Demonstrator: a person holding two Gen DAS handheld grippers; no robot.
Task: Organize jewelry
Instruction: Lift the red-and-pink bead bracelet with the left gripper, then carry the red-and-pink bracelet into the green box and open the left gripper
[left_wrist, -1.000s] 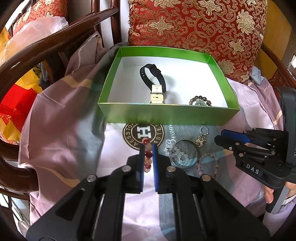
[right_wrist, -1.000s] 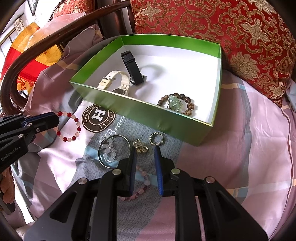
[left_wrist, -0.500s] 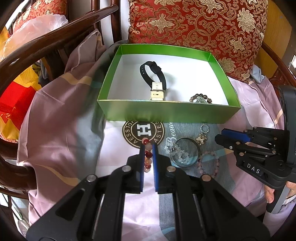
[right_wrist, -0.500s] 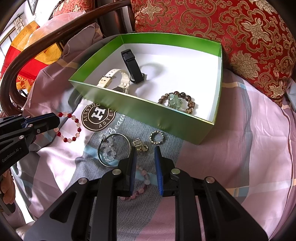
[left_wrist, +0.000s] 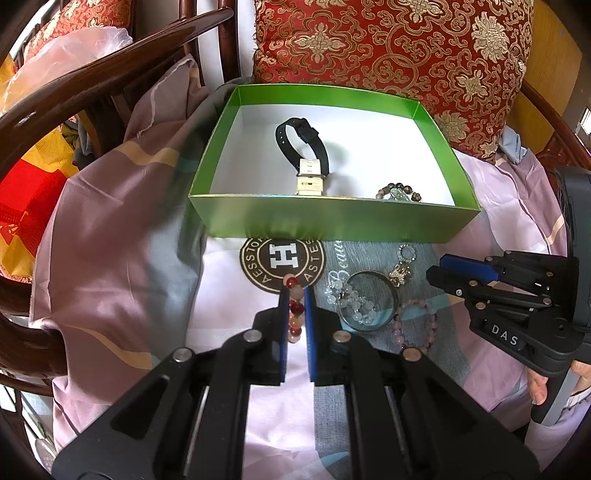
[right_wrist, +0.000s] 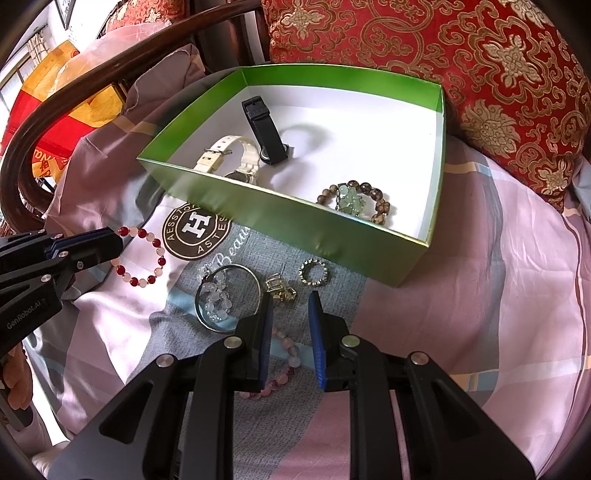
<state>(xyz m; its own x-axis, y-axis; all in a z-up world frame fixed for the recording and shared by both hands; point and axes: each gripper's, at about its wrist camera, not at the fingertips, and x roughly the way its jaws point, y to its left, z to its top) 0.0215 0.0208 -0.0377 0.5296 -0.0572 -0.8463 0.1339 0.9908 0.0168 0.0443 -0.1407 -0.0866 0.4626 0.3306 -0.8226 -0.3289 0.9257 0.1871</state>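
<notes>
A red and pale pink beaded bracelet (left_wrist: 295, 314) lies on a patterned bedsheet (right_wrist: 461, 295) spread over a chair seat, pinched at one side between the nearly closed blue pads of the left claw (left_wrist: 295, 295). Just behind it stands an open green box (right_wrist: 288, 225) with a white floor, holding a black watch (right_wrist: 266, 129), a cream watch (right_wrist: 229, 155) and a brown beaded bracelet (right_wrist: 373, 206) with a pale green charm.

In front of the box's near wall, loose on the sheet, lie a metal bangle (right_wrist: 229, 295) ringing clear crystal beads, a small gold clip (right_wrist: 280, 288), a sparkly ring (right_wrist: 314, 273) and a pink beaded bracelet (right_wrist: 284, 354).

The right claw (right_wrist: 290, 306) hangs above the pink bracelet, its pads a little apart and gripping nothing. A red and gold cushion (right_wrist: 480, 74) leans against the chair back behind the box.
</notes>
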